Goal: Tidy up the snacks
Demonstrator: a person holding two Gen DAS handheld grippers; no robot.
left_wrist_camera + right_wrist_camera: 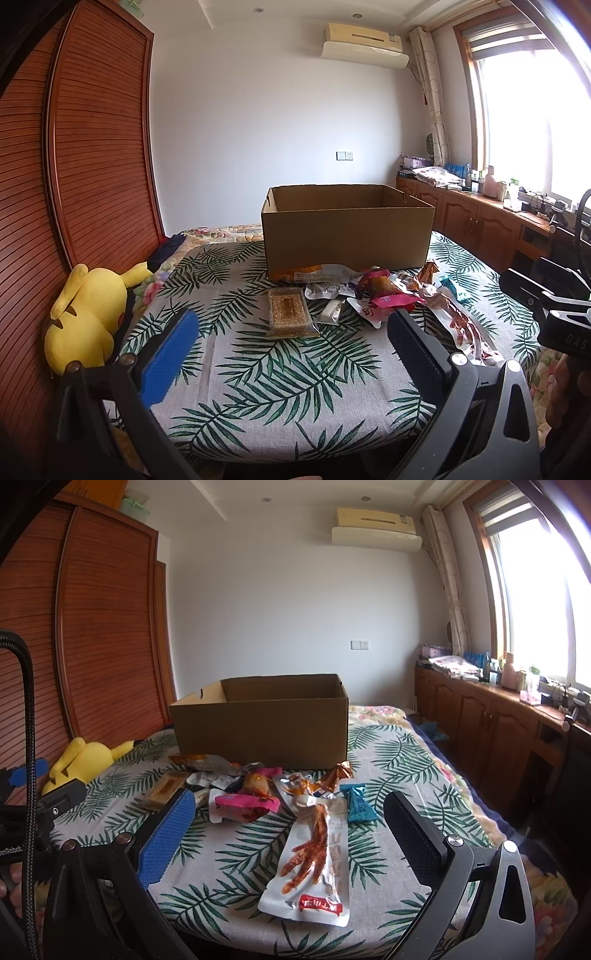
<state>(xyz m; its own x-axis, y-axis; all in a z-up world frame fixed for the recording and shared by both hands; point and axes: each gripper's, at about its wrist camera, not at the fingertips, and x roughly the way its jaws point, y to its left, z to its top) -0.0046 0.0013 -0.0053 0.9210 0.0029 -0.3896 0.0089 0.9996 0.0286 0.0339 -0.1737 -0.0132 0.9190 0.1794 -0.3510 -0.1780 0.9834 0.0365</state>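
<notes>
An open brown cardboard box (347,230) stands at the far side of a leaf-print cloth (258,387); it also shows in the right wrist view (264,725). Several snack packets lie in front of it. A clear pack of brown bars (290,312) lies nearest my left gripper (291,354), which is open and empty above the cloth. A long chicken-foot packet (314,856) lies between the fingers of my right gripper (290,834), which is open and empty. A pink packet (245,803) and a blue packet (358,803) lie beyond it.
A yellow plush toy (86,314) lies at the cloth's left edge by a wooden slatted wardrobe (92,147). A low wooden cabinet (476,218) with clutter runs under the window on the right. The right gripper's body (550,306) shows at the right edge.
</notes>
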